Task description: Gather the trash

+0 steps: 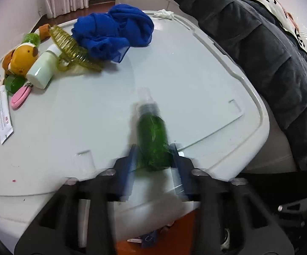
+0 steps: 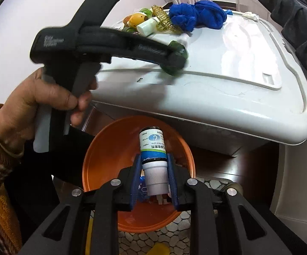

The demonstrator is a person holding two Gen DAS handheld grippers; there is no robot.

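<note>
The white plastic appliance lid (image 1: 174, 80) has open room at centre and a raised rim near the front edge. Below the edge stands the round orange plastic bin (image 2: 102, 148). The left gripper (image 1: 153, 155) clamps a translucent green plastic bottle (image 1: 152, 136) above the lid; light, stiff, probably slippery, best held mid-body. The right gripper (image 2: 154, 170) grips a small white-capped spray bottle (image 2: 153, 148) over the bin.
</note>
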